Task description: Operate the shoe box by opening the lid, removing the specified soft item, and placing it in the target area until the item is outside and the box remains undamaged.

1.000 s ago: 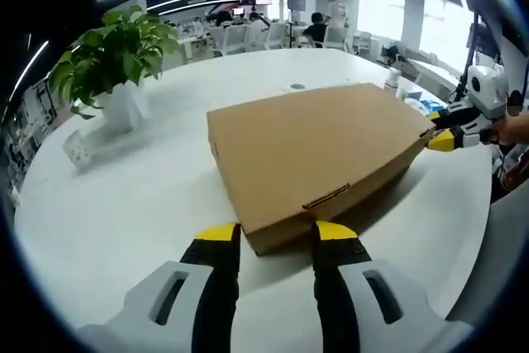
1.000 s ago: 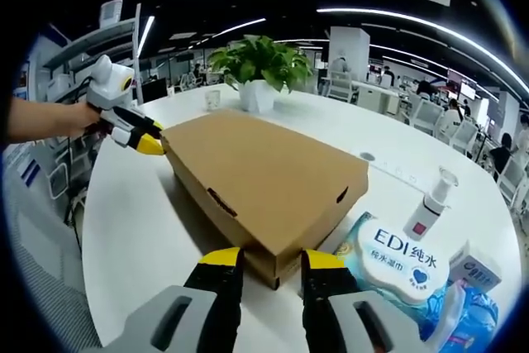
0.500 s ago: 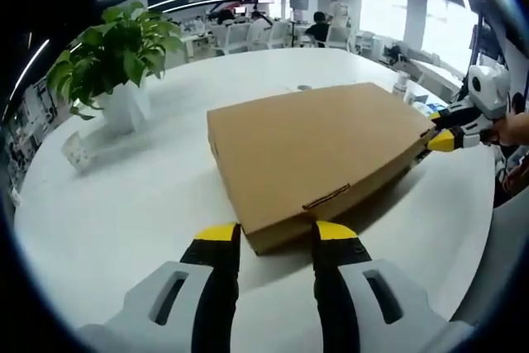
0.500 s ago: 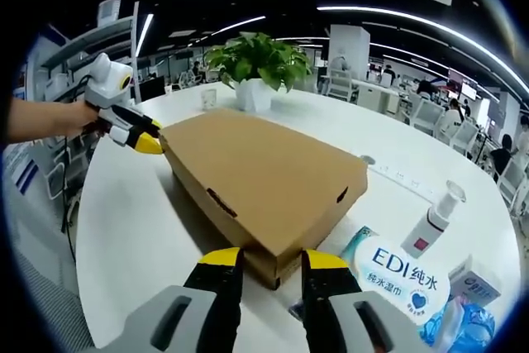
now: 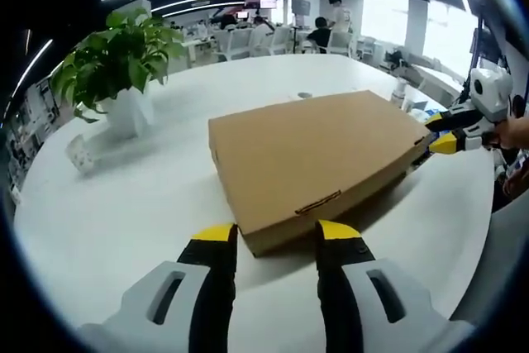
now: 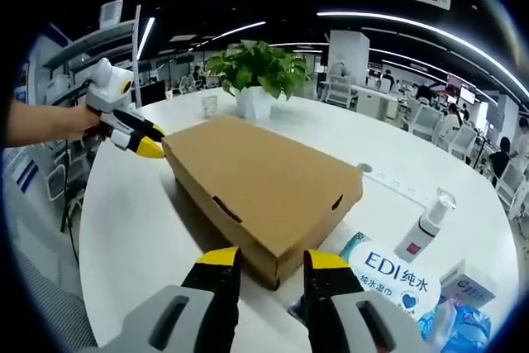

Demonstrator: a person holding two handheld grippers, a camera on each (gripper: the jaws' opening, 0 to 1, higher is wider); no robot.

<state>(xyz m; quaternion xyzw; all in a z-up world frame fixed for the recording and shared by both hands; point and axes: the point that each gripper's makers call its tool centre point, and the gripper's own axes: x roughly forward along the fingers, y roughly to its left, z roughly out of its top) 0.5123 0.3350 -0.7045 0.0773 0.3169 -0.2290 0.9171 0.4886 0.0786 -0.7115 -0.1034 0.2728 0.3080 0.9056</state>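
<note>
1. 1 closed shoe box [image 5: 318, 163] lies flat on the white tabletop [image 5: 149, 196].
2. The left gripper [image 5: 275, 236] and right gripper [image 6: 271, 258], both spread, straddle opposite corners.
3. Lid opening is in hand; next, the lid edge likely needs lifting gently.
4. Nearby: 1 potted plant [image 5: 116, 64], 1 wipes pack [image 6: 395, 270], 1 pump bottle [image 6: 423, 225].
</note>
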